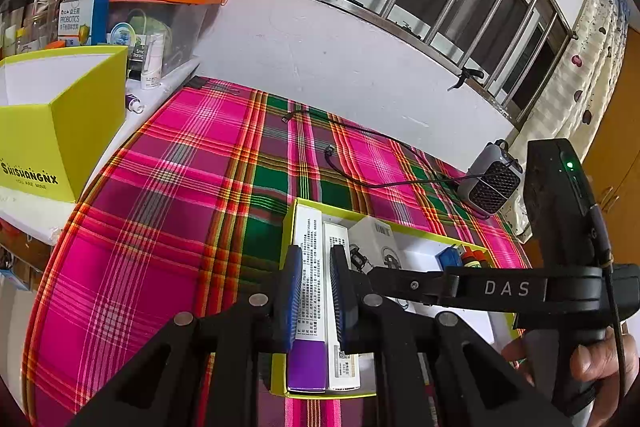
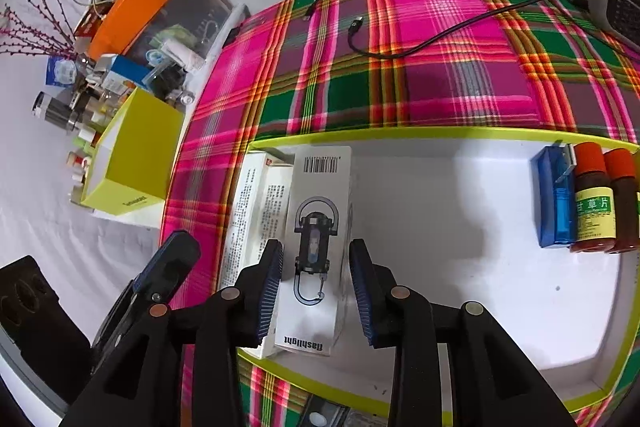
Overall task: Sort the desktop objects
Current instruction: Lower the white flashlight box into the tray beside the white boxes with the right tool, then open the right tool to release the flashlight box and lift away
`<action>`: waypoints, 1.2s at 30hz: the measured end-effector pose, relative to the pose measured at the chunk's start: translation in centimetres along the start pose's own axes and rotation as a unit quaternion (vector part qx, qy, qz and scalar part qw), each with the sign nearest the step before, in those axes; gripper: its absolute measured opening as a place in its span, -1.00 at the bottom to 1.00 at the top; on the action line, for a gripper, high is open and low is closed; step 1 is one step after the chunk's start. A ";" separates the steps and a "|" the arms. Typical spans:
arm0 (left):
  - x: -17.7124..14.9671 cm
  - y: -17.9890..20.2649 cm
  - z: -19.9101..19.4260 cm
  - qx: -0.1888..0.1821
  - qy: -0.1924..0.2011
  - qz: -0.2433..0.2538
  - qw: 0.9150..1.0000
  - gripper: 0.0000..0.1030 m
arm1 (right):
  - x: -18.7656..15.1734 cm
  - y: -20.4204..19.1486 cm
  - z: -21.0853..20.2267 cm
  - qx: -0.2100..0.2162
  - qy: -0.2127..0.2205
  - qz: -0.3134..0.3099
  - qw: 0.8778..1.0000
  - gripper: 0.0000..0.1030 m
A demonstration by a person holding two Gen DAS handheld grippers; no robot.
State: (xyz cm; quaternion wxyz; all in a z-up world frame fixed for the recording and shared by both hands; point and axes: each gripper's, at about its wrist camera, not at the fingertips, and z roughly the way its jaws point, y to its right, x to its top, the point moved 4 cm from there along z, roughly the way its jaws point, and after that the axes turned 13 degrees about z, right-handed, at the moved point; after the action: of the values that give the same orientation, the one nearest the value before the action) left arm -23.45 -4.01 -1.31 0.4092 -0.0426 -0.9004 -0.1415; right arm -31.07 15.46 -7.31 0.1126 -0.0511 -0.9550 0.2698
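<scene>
Inside the yellow-rimmed tray point(image 2: 400, 133) on the plaid cloth point(image 1: 168, 187), the left gripper point(image 1: 316, 291) pinches a purple-ended box point(image 1: 308, 291) while the right gripper point(image 2: 316, 291), spread, straddles the flashlight box point(image 2: 320, 227) just right of it.

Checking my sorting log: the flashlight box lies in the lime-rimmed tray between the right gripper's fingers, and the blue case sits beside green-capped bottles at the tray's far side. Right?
One error: the bottles beside the blue case have orange caps, not green, as the right wrist view shows. The flashlight box does lie in the lime-rimmed tray between the right gripper fingers.
</scene>
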 end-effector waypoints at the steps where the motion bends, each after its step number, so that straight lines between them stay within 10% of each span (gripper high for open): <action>1: 0.0 0.0 0.0 0.000 0.000 -0.001 1.000 -0.74 | 0.0 0.0 0.0 0.000 0.003 -0.001 1.000 -0.30; 29: 0.0 0.0 0.1 0.000 0.001 -0.001 1.000 -0.74 | 0.2 -0.8 -0.8 0.014 0.021 0.003 1.000 -0.26; 36: -0.2 0.1 0.3 -0.001 0.000 0.002 1.000 -0.74 | 0.2 -0.8 -0.5 0.008 0.021 -0.003 1.000 -0.58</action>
State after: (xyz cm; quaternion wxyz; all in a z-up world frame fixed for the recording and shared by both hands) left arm -23.48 -3.83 -1.61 0.4091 -0.0446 -0.9002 -0.1422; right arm -31.16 15.05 -6.41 0.1335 -0.0530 -0.9505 0.2757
